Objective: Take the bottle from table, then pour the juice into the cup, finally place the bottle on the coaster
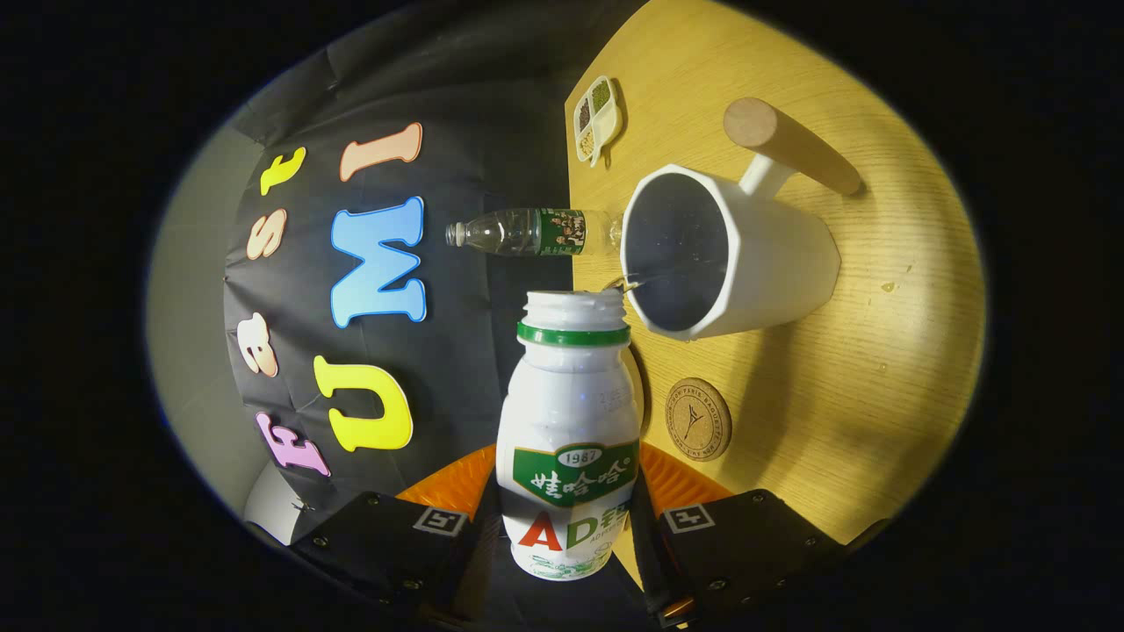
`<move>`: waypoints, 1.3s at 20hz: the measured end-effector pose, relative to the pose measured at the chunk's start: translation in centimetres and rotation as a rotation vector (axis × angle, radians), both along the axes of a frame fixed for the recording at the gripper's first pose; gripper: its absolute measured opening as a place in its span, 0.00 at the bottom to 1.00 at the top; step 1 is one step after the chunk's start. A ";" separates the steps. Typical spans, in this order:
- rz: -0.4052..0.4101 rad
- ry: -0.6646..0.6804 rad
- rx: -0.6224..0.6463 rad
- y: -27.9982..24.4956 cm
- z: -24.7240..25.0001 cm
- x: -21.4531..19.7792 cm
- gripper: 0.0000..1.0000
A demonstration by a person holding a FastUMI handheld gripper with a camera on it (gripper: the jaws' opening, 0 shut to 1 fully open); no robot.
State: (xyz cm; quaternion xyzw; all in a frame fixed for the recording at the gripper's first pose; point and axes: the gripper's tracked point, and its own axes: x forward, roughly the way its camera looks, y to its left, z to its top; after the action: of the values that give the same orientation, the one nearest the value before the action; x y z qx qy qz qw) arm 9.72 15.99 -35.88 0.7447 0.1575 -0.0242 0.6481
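Observation:
My gripper (566,527) is shut on a white juice bottle (569,421) with a green neck ring and a green label, held between my fingers and rolled over sideways against the table. Its open mouth (575,303) sits right at the rim of a white cup (729,254) with a wooden handle (790,145). A thin stream runs from the mouth into the cup's dark inside. A round cork coaster (698,419) lies on the wooden table (878,369), just beside the bottle and short of the cup.
A clear plastic water bottle (527,232) with a green label stands by the table's edge, just beyond the cup. A small white divided dish (597,118) of grains sits farther along that edge. A few drops (889,285) mark the wood past the cup.

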 end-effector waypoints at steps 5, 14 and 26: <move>0.005 -0.005 0.008 -0.1 0.5 0.3 0.67; 0.003 0.003 0.028 -0.5 1.0 0.7 0.66; 0.021 0.005 0.033 0.3 0.6 1.0 0.66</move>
State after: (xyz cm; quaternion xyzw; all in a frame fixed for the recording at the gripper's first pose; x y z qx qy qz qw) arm 10.70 16.25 -35.32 0.7536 0.1672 -0.0165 0.6356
